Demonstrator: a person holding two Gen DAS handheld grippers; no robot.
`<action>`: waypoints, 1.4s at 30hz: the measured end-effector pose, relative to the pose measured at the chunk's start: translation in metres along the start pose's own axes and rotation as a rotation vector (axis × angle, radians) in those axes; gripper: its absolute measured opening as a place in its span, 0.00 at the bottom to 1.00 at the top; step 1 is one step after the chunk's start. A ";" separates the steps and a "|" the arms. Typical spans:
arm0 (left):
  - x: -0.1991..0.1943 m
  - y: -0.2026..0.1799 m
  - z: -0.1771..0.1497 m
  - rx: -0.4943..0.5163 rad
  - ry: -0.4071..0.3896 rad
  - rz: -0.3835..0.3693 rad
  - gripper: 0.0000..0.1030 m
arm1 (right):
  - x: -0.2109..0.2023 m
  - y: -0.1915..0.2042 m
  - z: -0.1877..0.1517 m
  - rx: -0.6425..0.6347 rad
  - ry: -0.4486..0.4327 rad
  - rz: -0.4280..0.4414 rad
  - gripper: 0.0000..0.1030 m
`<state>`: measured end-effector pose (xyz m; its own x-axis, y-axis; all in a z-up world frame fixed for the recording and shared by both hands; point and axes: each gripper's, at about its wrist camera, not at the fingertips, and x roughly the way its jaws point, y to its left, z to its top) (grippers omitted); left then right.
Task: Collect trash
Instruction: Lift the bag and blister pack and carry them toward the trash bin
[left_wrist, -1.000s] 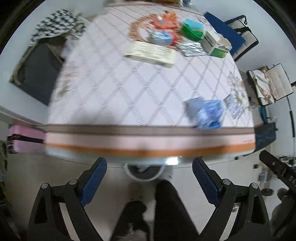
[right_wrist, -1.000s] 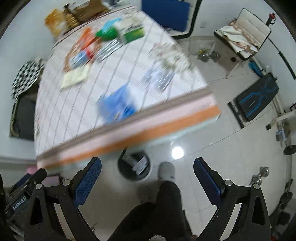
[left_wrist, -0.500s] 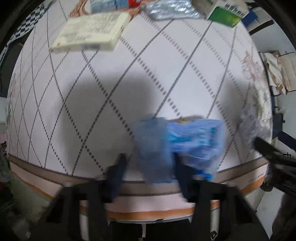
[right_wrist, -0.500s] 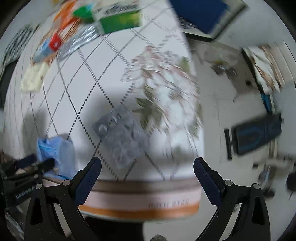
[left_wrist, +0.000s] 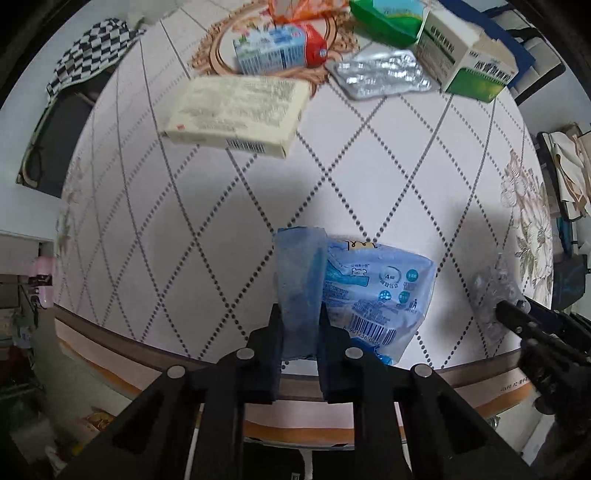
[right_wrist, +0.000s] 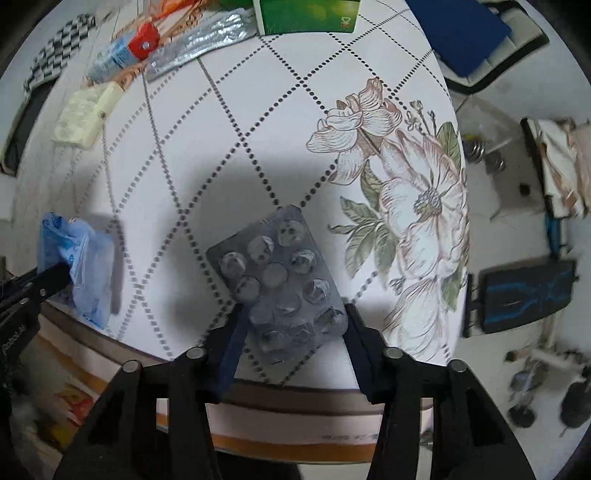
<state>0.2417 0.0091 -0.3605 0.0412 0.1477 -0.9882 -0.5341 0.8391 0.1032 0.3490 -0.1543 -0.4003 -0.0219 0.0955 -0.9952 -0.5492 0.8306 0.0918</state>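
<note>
A crumpled blue plastic wrapper (left_wrist: 354, 291) lies near the front edge of the table. My left gripper (left_wrist: 299, 317) is shut on its folded left flap. The wrapper also shows at the left of the right wrist view (right_wrist: 81, 273), held by the left gripper (right_wrist: 55, 277). A grey empty pill blister pack (right_wrist: 284, 284) lies at the table's front edge. My right gripper (right_wrist: 291, 317) has its fingers close on both sides of the pack, touching its edges. In the left wrist view the blister pack (left_wrist: 491, 299) sits at the right, with the right gripper (left_wrist: 517, 314) on it.
Farther back on the table (left_wrist: 221, 206) are a cream flat box (left_wrist: 236, 114), a silver blister sheet (left_wrist: 384, 74), a green-and-white box (left_wrist: 469, 62), a blue-and-red carton (left_wrist: 280, 48) and a green packet (left_wrist: 388, 18). Chairs and floor clutter stand to the right (right_wrist: 554, 177).
Both grippers came from below the table edge up onto the table. The left one closed on the blue wrapper; the right one narrowed around the blister pack.
</note>
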 end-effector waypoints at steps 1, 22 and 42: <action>-0.003 0.000 -0.001 0.002 -0.008 0.001 0.12 | -0.006 -0.002 0.000 0.019 -0.015 0.021 0.26; -0.064 0.035 -0.045 0.014 -0.147 -0.066 0.11 | -0.094 -0.026 -0.058 0.292 -0.190 0.228 0.05; 0.041 0.129 -0.210 0.067 0.034 -0.105 0.11 | -0.010 0.103 -0.278 0.373 -0.047 0.250 0.05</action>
<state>-0.0024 0.0135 -0.4118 0.0647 0.0408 -0.9971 -0.4705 0.8824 0.0056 0.0601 -0.2222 -0.3899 -0.0732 0.3362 -0.9389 -0.1932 0.9188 0.3441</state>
